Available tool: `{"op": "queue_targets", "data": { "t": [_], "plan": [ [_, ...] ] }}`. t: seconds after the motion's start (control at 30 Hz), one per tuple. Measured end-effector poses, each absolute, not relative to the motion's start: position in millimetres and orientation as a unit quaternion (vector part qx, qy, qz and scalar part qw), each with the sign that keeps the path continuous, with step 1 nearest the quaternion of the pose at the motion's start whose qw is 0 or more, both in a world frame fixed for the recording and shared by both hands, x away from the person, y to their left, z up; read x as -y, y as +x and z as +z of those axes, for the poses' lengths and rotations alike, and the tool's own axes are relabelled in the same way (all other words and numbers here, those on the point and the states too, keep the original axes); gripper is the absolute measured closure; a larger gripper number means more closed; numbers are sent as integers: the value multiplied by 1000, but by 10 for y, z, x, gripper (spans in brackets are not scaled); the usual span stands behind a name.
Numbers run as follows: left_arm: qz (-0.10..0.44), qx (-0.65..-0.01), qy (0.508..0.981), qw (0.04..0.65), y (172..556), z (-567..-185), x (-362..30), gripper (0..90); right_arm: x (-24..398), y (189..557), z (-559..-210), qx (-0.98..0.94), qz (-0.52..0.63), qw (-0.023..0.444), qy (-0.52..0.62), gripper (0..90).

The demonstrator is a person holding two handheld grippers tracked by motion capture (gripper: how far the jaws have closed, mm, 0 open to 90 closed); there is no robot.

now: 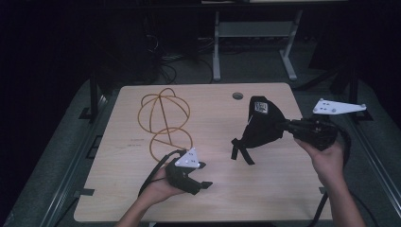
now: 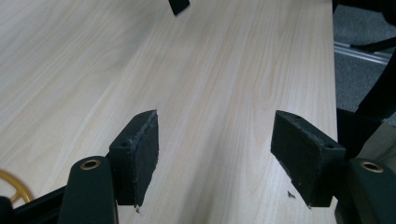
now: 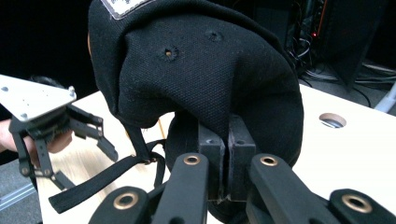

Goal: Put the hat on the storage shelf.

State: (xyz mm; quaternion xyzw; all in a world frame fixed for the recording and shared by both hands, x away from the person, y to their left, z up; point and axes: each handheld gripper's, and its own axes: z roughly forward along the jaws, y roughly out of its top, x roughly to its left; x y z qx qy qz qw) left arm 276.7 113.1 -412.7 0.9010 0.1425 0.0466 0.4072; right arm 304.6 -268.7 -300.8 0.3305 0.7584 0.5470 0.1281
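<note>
A black cap (image 1: 262, 124) with a white label and a dangling strap (image 1: 241, 151) hangs above the right half of the wooden table (image 1: 222, 198). My right gripper (image 1: 285, 126) is shut on the cap's fabric edge, and in the right gripper view the cap (image 3: 201, 70) bulges over the closed right gripper (image 3: 227, 140). My left gripper (image 1: 206, 175) stands open near the table's front, left of the cap and apart from it. Bare wood lies between the pads of the left gripper (image 2: 219, 154). From the right gripper view, the left gripper (image 3: 88, 168) also looks open.
A gold wire frame (image 1: 163, 122) of looped rings lies on the table's left half, and a bit of it (image 2: 14, 189) shows behind the left gripper. A round hole (image 1: 237, 96) sits near the far edge. Dark floor, desk legs and cables lie beyond.
</note>
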Motion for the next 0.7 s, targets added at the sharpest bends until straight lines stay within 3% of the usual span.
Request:
{"op": "queue_targets", "data": {
  "t": [0.7],
  "plan": [
    [56,-140,903,402,2756,-4159,-1146,304,2365,3271,-2755,-770,547,113,308,874]
  ]
}}
